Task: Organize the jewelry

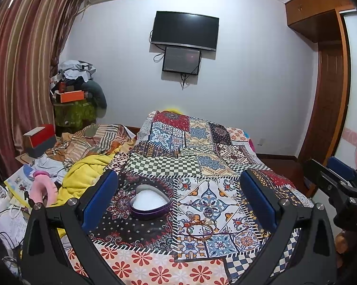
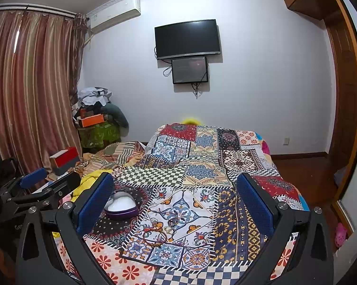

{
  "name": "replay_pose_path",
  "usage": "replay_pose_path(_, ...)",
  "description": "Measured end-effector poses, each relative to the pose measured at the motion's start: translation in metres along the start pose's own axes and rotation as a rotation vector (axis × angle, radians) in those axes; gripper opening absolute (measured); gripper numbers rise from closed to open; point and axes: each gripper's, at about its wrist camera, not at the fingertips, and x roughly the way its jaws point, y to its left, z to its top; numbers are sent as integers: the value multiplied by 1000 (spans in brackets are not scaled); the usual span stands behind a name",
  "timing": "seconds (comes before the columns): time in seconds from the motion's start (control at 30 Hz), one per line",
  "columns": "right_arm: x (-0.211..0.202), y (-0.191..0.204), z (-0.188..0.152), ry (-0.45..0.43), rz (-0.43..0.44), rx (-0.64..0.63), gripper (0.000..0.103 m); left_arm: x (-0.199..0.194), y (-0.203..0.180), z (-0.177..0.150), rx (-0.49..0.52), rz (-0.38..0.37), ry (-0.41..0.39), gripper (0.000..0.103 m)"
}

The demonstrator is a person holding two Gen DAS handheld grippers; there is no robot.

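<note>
A purple heart-shaped box (image 1: 150, 203) with a white lining lies open on the patchwork bedspread (image 1: 178, 142). To its right lies a small heap of jewelry: a red-brown cord bracelet (image 1: 199, 231) and a few small rings (image 1: 208, 213). My left gripper (image 1: 178, 201) hovers open above the bed, and its blue pads frame both box and heap. In the right wrist view, my right gripper (image 2: 174, 204) is also open and empty, with the box (image 2: 121, 205) by its left finger and the bracelet (image 2: 154, 237) and rings (image 2: 170, 225) between the fingers. Neither gripper touches anything.
A yellow blanket (image 1: 83, 178), a striped quilt (image 1: 95, 140), papers and a pink object (image 1: 42, 190) crowd the bed's left side. A red box (image 1: 39, 137) and a clothes pile (image 1: 76, 90) stand by the curtain. The wardrobe (image 1: 330, 83) lines the right wall.
</note>
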Motion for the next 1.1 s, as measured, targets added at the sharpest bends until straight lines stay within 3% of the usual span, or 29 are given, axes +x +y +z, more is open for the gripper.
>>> replay_pose_path(1.1,0,1,-1,5,0,4,103,0,0,-1,-7,-13,9,103)
